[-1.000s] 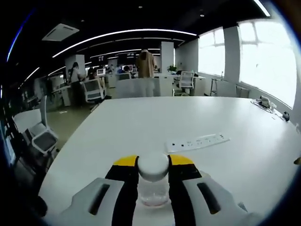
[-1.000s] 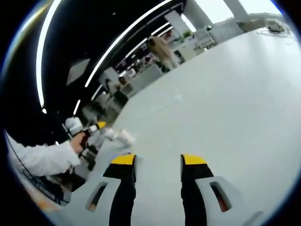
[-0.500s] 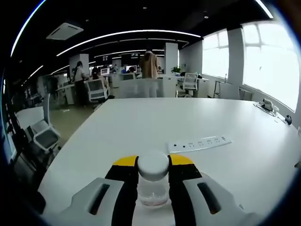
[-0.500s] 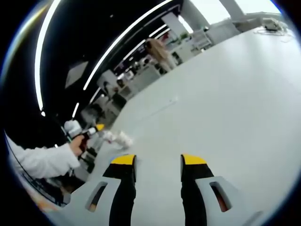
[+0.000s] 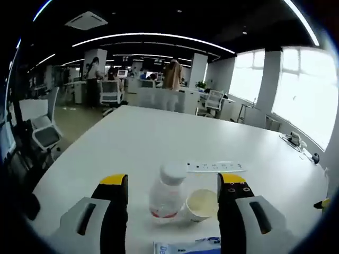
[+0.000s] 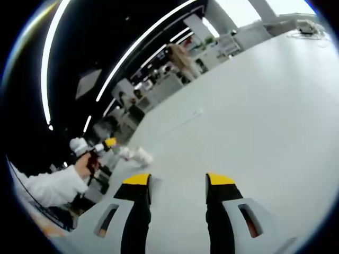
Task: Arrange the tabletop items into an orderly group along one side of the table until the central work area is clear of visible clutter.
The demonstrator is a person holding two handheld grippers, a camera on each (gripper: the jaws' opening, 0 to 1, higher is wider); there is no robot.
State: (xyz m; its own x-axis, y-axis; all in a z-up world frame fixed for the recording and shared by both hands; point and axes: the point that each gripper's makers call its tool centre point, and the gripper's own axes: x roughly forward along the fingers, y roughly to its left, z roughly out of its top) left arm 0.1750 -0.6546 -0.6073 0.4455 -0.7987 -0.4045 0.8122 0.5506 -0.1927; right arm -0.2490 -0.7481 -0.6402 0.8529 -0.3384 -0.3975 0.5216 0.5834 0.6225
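In the left gripper view my left gripper (image 5: 173, 182) stands open and wide. A clear bottle (image 5: 166, 193) with a white cap stands upright on the white table (image 5: 159, 137) between and just beyond the jaws, free of both. A paper cup (image 5: 201, 203) sits close beside it on the right, and a blue-and-white packet (image 5: 186, 247) lies nearer, at the bottom edge. In the right gripper view my right gripper (image 6: 178, 180) is open over bare table (image 6: 254, 106) with nothing between its jaws. Far left there, a hand in a white sleeve holds the left gripper (image 6: 106, 145) near the bottle and cup (image 6: 136, 155).
A white power strip (image 5: 214, 166) lies just beyond the bottle and cup. A small yellow object (image 5: 323, 203) sits at the table's right edge, and cables (image 5: 296, 143) lie far right. Office chairs (image 5: 45, 137), desks and people stand beyond the table.
The left gripper has opened and let go of the bottle, which now stands on the table. The left view has pulled back, bringing the cup and packet into sight. The right gripper has barely moved.
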